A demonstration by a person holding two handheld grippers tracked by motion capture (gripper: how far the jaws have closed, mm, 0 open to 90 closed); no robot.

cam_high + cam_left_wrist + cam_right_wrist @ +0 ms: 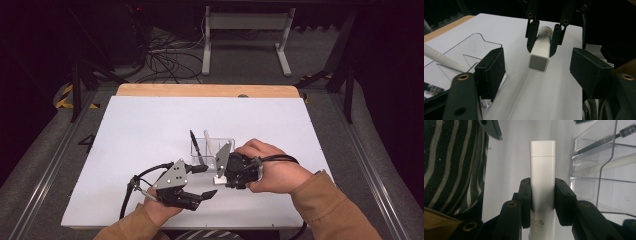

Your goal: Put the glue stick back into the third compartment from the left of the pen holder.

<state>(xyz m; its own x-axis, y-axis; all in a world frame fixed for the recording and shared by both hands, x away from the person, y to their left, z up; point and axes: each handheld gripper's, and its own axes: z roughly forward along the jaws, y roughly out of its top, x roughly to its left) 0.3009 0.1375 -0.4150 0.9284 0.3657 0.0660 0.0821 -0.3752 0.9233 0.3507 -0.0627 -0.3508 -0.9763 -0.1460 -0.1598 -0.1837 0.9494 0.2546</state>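
White covers the one table, its wooden edge showing at the far side. One clear plastic holder stands near the middle, with two pens leaning in it: one black pen and one white pen. Just beside the holder, the right gripper is clenched on one white marker, held above the table with its square cap toward the left gripper. That gripper's jaws stand spread apart, holding nothing, close in front of the cap.
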